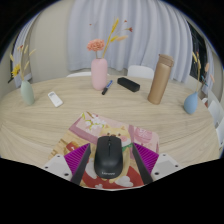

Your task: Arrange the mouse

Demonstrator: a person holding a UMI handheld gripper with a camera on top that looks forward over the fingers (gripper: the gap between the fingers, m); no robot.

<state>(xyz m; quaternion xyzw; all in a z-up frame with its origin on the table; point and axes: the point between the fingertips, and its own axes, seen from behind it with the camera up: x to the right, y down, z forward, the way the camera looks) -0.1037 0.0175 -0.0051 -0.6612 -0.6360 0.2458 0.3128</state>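
A black computer mouse (pixel 110 158) lies on a colourful illustrated mouse pad (pixel 92 128) at the near edge of the round wooden table (pixel 60 125). My gripper (pixel 111 152) straddles the mouse. The mouse stands between the two fingers and rests on the pad, with a thin gap at the left side and very little at the right. The magenta pads (pixel 75 156) show on either side. The fingers are open around it.
Further back on the table stand a pink vase with flowers (pixel 100 72), a black box (pixel 128 84), a brown tumbler (pixel 160 78), a blue cup (pixel 190 103), a small blue vase (pixel 27 92) and a white object (pixel 55 99). A curtain hangs behind.
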